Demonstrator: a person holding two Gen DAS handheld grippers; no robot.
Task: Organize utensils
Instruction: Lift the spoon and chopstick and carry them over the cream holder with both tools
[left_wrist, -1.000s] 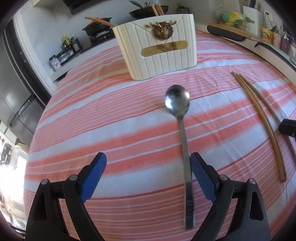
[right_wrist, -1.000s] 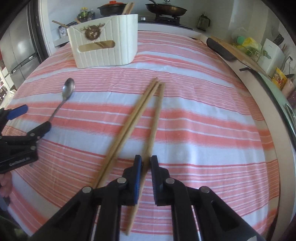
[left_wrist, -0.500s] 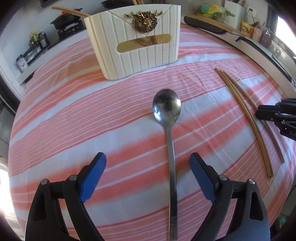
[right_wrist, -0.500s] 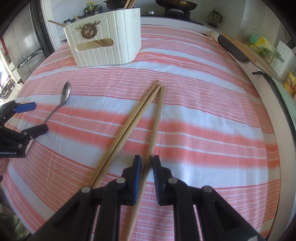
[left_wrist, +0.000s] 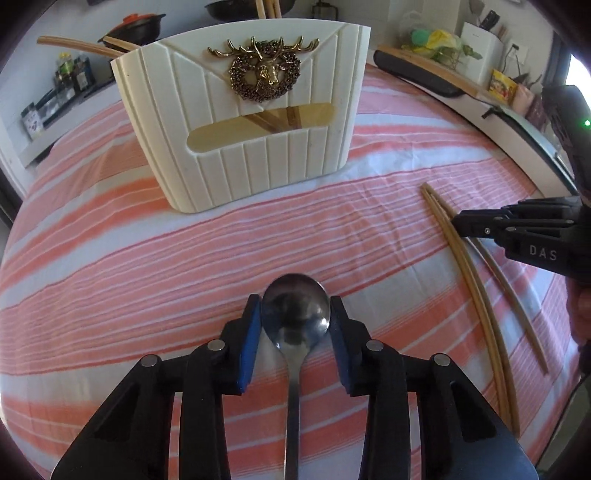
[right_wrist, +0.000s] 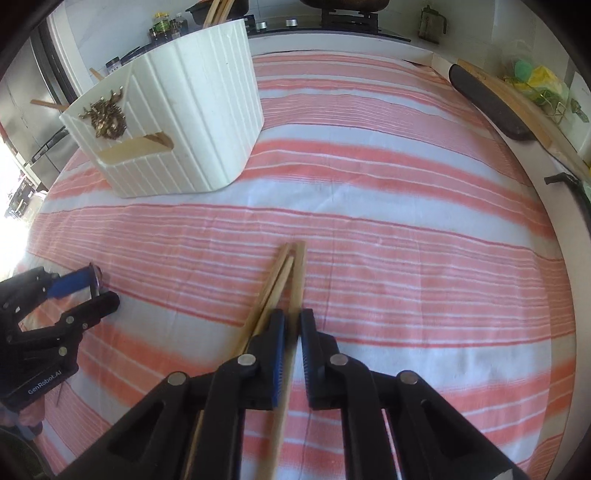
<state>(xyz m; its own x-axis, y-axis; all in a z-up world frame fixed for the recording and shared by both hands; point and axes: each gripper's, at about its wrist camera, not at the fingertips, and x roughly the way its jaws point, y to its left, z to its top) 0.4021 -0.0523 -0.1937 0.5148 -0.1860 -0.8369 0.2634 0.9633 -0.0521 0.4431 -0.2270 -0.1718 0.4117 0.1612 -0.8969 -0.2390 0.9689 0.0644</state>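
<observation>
A steel spoon (left_wrist: 295, 325) lies on the striped cloth, bowl pointing at the white ribbed utensil holder (left_wrist: 251, 147). My left gripper (left_wrist: 295, 301) is closing, and its blue pads touch both sides of the spoon's bowl. Three wooden chopsticks (left_wrist: 476, 295) lie to the right. My right gripper (right_wrist: 291, 317) is shut on one chopstick (right_wrist: 300, 266) near its far end. The other two (right_wrist: 275, 280) lie just left of its fingers. The holder (right_wrist: 184, 129) has chopsticks standing inside. In the right wrist view the left gripper (right_wrist: 99, 286) shows at the left edge.
A pink and white striped cloth (right_wrist: 406, 258) covers the table. Behind the holder are a stove with pans (right_wrist: 343, 7) and jars. Along the right edge run a long black object (right_wrist: 487, 107) and a wooden board (left_wrist: 424, 66). A fridge (right_wrist: 33, 110) stands at the left.
My left gripper moved forward along the spoon from handle to bowl, and its jaws narrowed onto it. My right gripper slid forward along the chopsticks, staying shut. The holder looms closer in both views.
</observation>
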